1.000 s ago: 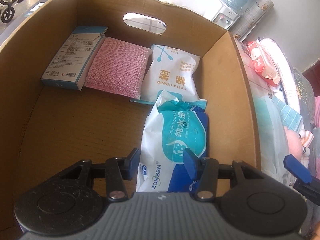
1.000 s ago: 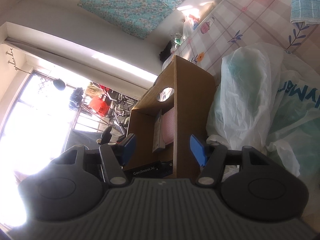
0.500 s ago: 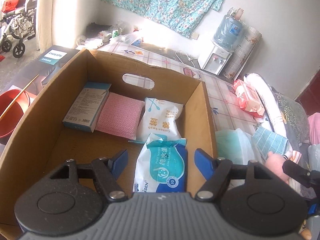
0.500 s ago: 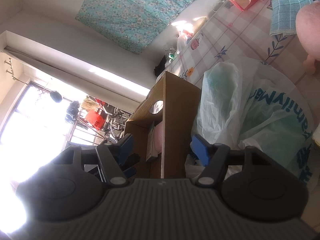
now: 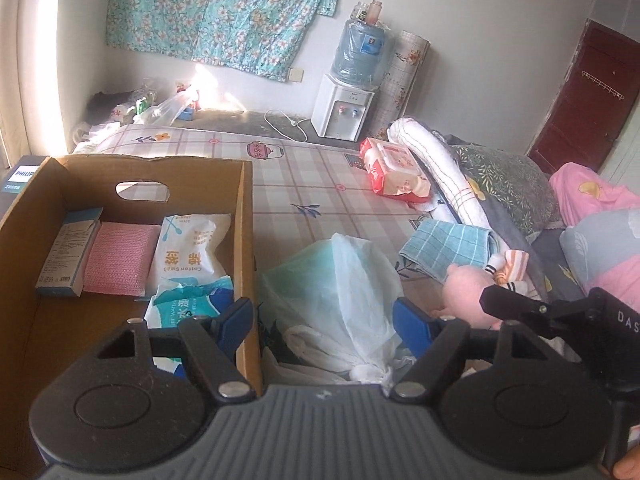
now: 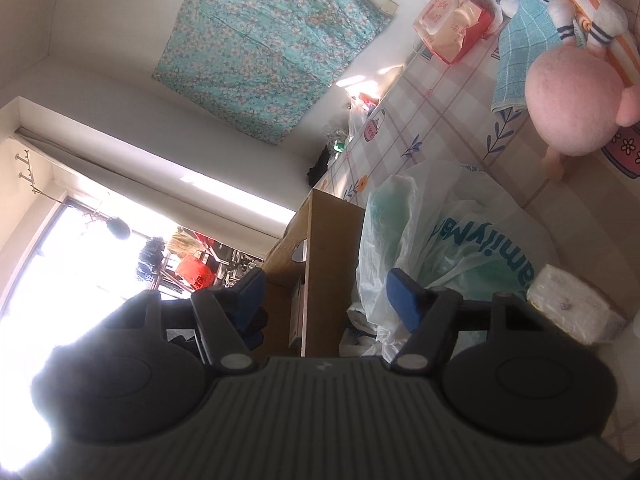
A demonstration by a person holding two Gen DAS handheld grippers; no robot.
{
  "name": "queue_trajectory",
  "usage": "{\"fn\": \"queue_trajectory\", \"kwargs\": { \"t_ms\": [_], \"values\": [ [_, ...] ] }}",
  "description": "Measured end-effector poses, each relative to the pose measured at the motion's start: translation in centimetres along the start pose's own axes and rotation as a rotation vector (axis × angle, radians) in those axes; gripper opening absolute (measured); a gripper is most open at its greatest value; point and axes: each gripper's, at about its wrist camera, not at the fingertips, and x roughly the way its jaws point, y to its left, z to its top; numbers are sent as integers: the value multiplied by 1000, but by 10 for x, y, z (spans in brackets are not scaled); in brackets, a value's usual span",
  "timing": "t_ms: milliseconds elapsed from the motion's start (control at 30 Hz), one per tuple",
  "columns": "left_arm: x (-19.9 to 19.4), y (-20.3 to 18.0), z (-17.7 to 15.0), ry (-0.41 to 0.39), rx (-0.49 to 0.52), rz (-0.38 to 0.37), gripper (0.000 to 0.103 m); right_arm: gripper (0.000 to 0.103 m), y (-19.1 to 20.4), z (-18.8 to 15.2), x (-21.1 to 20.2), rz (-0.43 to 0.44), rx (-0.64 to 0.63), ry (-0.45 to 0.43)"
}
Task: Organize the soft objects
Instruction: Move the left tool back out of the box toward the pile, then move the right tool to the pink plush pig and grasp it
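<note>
A cardboard box (image 5: 244, 216) stands at the left on the bed. It holds a blue wet-wipes pack (image 5: 188, 300), a cotton swab bag (image 5: 192, 244), a pink sponge cloth (image 5: 120, 258) and a small carton (image 5: 66, 252). My left gripper (image 5: 322, 320) is open and empty above the box's right wall, over a white plastic bag (image 5: 340, 280). My right gripper (image 6: 324, 296) is open and empty, beside the box (image 6: 328, 248) and the bag (image 6: 432, 240). A pink plush toy (image 6: 568, 104) lies to the right, also in the left wrist view (image 5: 464, 284).
A blue checked towel (image 5: 448, 244), a red wipes pack (image 5: 392, 172), a rolled white towel (image 5: 436, 160) and pillows (image 5: 600, 240) lie on the bed. A tissue pack (image 6: 576, 308) lies by the right gripper. A water dispenser (image 5: 348, 100) stands by the far wall.
My left gripper let go of the blue wipes pack in the box, opened, rose and swung right toward the plastic bag. My right gripper shifted right toward the plush toy.
</note>
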Motion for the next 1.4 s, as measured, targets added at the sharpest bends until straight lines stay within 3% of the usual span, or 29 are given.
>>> {"fn": "queue_trajectory", "kwargs": {
  "t_ms": [200,333,533,667,800,1100,1267,1400],
  "values": [
    [25,-54,7,32,191,-63,78,67,-30,31,-53,-83,-2,-113],
    [53,-92,11,73,331,-95,78,68,-59,62,-83,-197,3,-185],
    [100,-127,13,131,411,-141,75,68,-96,96,-83,-257,62,-171],
    [125,-137,11,203,391,-165,63,68,-95,111,-65,-248,41,-123],
    [134,-133,10,225,363,-167,62,68,-86,127,-43,-285,-11,-74],
    [138,-119,15,238,325,-167,61,68,-98,154,26,-505,-88,47],
    [137,-115,16,235,318,-175,61,68,-96,148,53,-530,-137,102],
    [136,-114,15,237,315,-175,61,63,-95,145,57,-518,-140,83]
  ]
}}
